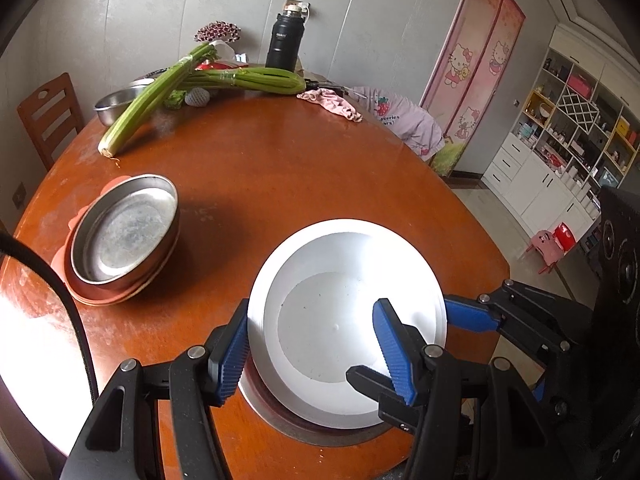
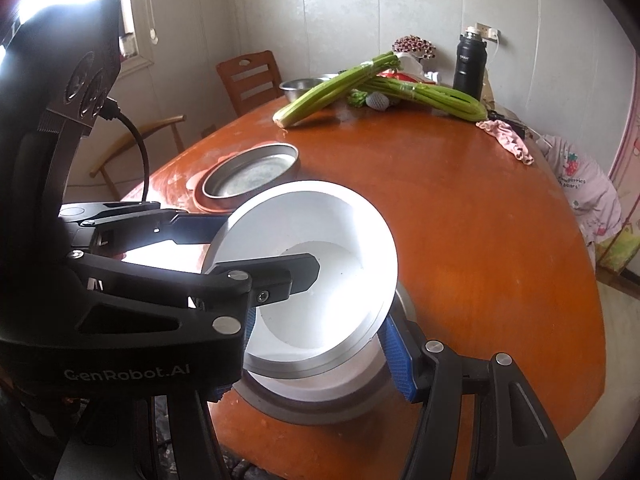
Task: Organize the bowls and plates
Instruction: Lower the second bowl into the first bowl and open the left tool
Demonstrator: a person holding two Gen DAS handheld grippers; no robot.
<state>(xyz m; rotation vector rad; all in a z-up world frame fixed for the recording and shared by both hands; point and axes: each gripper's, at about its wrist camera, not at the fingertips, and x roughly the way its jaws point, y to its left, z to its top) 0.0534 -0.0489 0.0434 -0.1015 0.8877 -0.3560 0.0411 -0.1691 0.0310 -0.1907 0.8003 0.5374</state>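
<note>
A shiny steel bowl (image 1: 344, 320) is held tilted just above another steel dish (image 1: 304, 428) at the near edge of the wooden table (image 1: 300, 176). My left gripper (image 1: 312, 348) clamps the bowl's near rim, one finger outside, one inside. My right gripper (image 2: 320, 344) straddles the same bowl (image 2: 312, 280), its fingers (image 2: 396, 356) against the rim. The right gripper's blue finger also shows in the left wrist view (image 1: 472, 314). A steel pan (image 1: 124, 228) sits stacked on reddish plates (image 1: 104, 296) at the left.
Celery bunches (image 1: 160, 92), a steel basin (image 1: 116, 104), a black flask (image 1: 285, 40) and a pink cloth (image 1: 332, 104) lie at the far side. A wooden chair (image 1: 48, 116) stands left. A clothed chair (image 1: 404, 120) stands right.
</note>
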